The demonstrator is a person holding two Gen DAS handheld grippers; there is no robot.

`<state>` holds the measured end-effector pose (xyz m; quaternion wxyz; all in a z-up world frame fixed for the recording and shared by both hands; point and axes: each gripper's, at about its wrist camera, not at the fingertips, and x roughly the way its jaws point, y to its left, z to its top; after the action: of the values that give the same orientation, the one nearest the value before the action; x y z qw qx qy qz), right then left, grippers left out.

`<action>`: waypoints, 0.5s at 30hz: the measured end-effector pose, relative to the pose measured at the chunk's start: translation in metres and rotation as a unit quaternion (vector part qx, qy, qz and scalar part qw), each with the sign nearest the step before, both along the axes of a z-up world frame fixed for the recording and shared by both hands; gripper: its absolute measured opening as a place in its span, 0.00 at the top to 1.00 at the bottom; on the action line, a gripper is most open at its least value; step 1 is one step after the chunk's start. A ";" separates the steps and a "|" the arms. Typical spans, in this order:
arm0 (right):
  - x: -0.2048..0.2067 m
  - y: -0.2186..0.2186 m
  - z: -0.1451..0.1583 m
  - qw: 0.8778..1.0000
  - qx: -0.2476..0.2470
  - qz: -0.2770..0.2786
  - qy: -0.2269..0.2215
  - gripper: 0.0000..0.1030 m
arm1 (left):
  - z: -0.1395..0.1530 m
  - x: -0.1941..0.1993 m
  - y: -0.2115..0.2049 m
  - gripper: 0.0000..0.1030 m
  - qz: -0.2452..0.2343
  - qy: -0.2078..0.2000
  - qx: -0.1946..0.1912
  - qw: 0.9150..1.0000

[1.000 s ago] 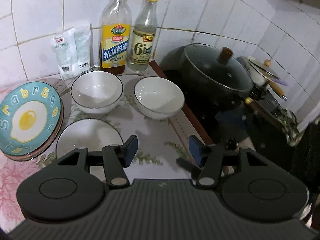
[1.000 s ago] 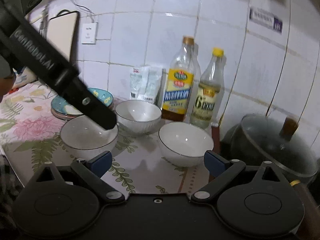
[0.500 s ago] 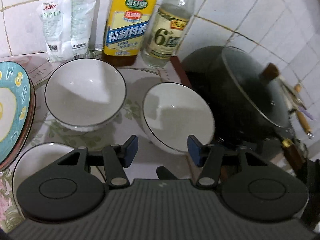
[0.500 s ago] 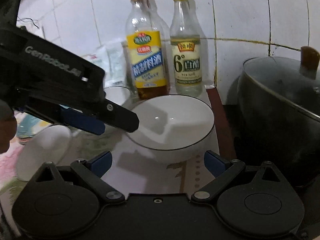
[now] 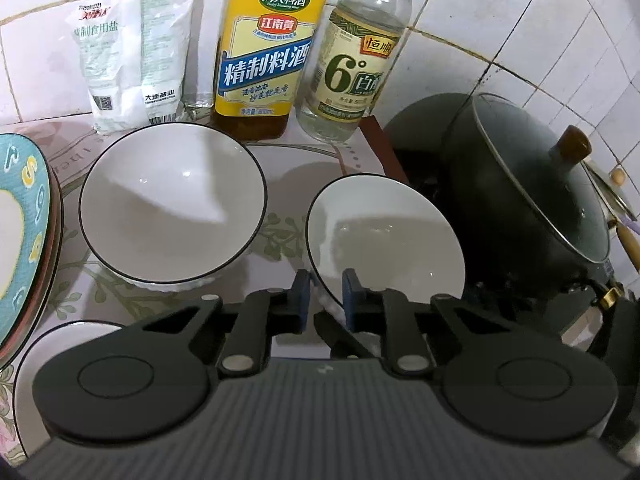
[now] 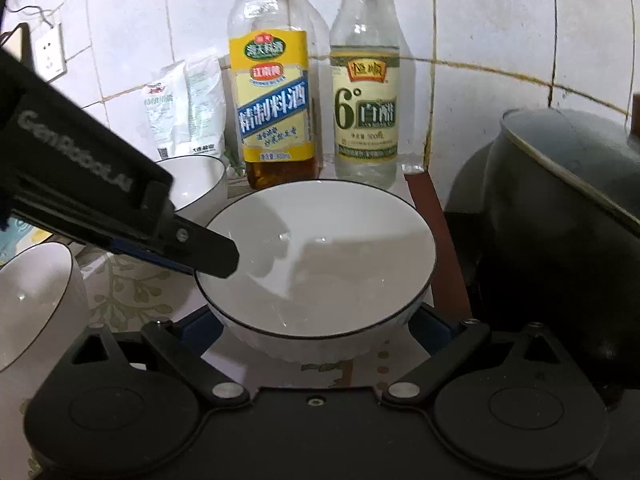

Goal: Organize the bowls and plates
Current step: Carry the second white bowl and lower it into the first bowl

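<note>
Left claw pinches the right-hand white bowl's near rim beside a dark pot; right claw gapes wide around that bowl.

Three bowls – two bottles – one pot.

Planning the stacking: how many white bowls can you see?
3: one by the pot, rim pinched in the left gripper's fingers; one behind-left near the salt packets; one partly hidden, nearest.

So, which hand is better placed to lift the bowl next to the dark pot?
Left. The left gripper has just closed its fingers on that bowl's near rim. The right gripper only straddles the bowl, fingers wide open, apparently not gripping it.
</note>
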<state>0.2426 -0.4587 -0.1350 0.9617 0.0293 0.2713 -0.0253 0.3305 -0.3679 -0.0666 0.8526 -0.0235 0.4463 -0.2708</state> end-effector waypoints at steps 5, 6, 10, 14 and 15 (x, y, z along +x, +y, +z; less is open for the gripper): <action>-0.006 0.001 0.000 1.000 0.007 0.002 0.002 0.05 | 0.003 -0.009 0.000 0.85 -0.027 -0.015 0.011 0.999; -0.009 0.001 0.001 1.000 0.013 0.003 0.003 0.05 | 0.004 -0.011 0.000 0.85 -0.030 -0.016 0.012 0.999; -0.019 0.004 0.008 1.000 0.018 0.004 0.003 0.07 | 0.013 -0.023 0.005 0.85 -0.041 -0.018 0.011 0.999; -0.034 0.013 0.019 1.000 0.003 0.008 0.003 0.08 | 0.025 -0.038 0.015 0.85 -0.049 -0.018 0.013 0.999; -0.039 0.017 0.023 1.000 0.002 0.008 0.003 0.08 | 0.029 -0.043 0.018 0.85 -0.050 -0.020 0.013 0.998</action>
<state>0.2032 -0.4422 -0.1119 0.9609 0.0294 0.2747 -0.0170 0.2878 -0.3500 -0.0378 0.8470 0.0156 0.4333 -0.3075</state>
